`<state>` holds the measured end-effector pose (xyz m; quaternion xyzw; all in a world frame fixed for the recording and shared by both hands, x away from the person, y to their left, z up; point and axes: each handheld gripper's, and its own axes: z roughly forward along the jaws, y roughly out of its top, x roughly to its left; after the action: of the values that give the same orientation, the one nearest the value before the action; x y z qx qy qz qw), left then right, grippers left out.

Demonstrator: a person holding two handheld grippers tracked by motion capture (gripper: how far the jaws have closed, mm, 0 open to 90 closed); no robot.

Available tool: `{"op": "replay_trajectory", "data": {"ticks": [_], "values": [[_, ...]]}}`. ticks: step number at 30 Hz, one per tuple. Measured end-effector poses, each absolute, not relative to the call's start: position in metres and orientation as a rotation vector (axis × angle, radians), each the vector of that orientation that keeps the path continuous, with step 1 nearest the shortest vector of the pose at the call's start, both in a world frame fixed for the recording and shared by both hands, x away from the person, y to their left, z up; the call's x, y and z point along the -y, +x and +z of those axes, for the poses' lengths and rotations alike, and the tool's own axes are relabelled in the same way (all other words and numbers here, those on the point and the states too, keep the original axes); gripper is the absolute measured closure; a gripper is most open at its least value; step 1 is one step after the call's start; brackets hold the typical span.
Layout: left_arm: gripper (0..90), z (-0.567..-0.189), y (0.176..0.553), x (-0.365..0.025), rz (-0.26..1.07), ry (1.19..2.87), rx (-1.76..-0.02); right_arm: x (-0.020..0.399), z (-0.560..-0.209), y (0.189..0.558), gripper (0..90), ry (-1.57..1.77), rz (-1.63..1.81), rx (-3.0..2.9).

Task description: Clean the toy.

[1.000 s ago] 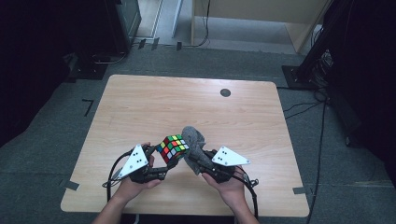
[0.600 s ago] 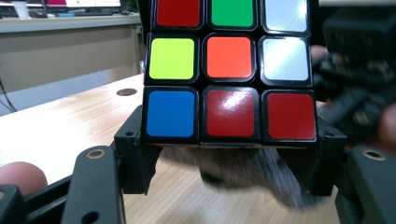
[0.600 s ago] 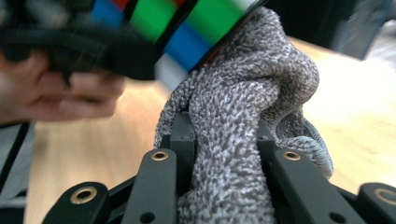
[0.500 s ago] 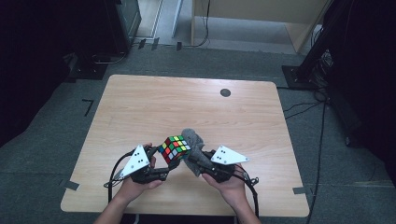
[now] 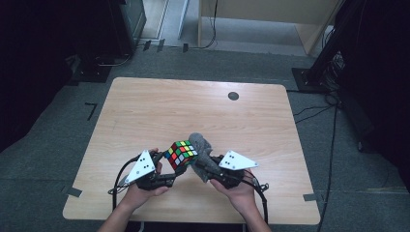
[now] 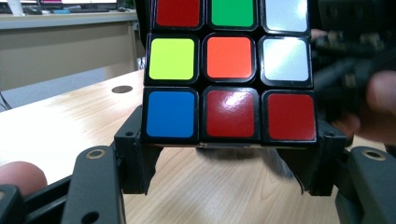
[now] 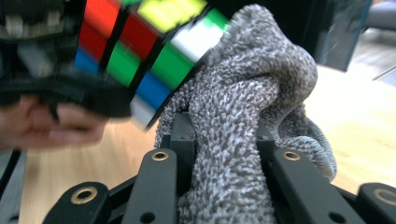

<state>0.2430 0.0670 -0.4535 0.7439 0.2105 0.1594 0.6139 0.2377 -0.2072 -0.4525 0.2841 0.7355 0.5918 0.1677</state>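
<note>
A scrambled colour cube (image 5: pixel 180 153) hangs above the table's front edge, clamped between the jaws of my left gripper (image 5: pixel 167 166). In the left gripper view the cube (image 6: pixel 229 70) shows red, orange, yellow, blue, green and white squares, its bottom corners pinched by the black fingertips (image 6: pixel 135 149). My right gripper (image 5: pixel 205 164) is shut on a bunched grey towel (image 5: pixel 202 147). In the right gripper view the towel (image 7: pixel 243 116) rises between the jaws and presses against the cube (image 7: pixel 144 51).
The wooden table (image 5: pixel 193 111) has a small dark round hole (image 5: pixel 233 95) at the back right. Dark equipment and cables stand on the grey floor around the table. Both hands sit near the table's front edge.
</note>
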Motion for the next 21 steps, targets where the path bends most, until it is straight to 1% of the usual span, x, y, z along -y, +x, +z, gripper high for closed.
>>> {"op": "replay_trajectory", "data": {"ticks": [2, 7, 14, 21], "values": [[34.2, -0.453, 0.243, -0.067, 0.366, 1.713, -0.486, 0.205, -0.454, 0.237, 71.6, 0.792, 1.678, -2.112], [34.2, -0.452, 0.244, -0.071, 0.364, 1.697, -0.498, 0.183, -0.467, 0.233, 70.6, 0.701, 1.601, -2.277], [34.2, -0.453, 0.243, -0.068, 0.357, 1.699, -0.497, 0.203, -0.457, 0.237, 70.8, 0.777, 1.689, -2.175], [34.2, -0.453, 0.245, -0.070, 0.359, 1.697, -0.516, 0.181, -0.470, 0.233, 70.6, 0.689, 1.581, -2.304]]}}
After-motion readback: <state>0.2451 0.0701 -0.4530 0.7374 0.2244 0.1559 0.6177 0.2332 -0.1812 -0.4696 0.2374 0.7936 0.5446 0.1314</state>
